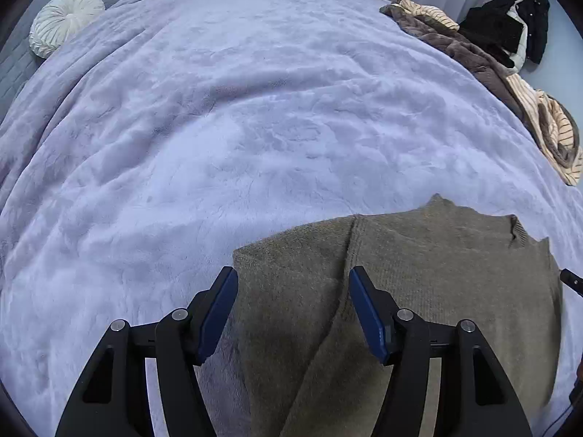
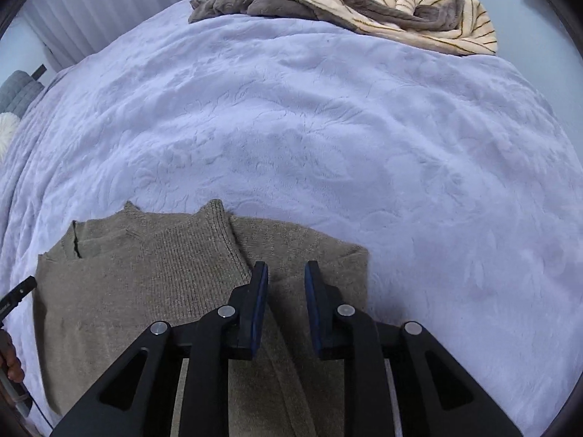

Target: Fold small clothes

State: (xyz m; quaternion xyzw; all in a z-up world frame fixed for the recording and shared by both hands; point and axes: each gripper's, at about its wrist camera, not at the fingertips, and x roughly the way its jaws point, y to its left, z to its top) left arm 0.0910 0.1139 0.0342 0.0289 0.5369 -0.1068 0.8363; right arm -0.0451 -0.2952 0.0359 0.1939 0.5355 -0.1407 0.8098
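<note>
We hold both grippers above the olive-brown sweater [image 1: 419,291], which lies flat on the lavender blanket [image 1: 218,127] of the bed. The left gripper [image 1: 293,276] has its jaws wide, empty; the right gripper [image 2: 286,273] stands narrowly parted, pinching nothing. Beyond the sweater lies a striped heap of clothes [image 2: 400,3].

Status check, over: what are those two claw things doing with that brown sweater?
Left gripper open, right gripper open, nothing held. Sweater flat on blanket, sleeves folded in. Nothing in the way.
</note>
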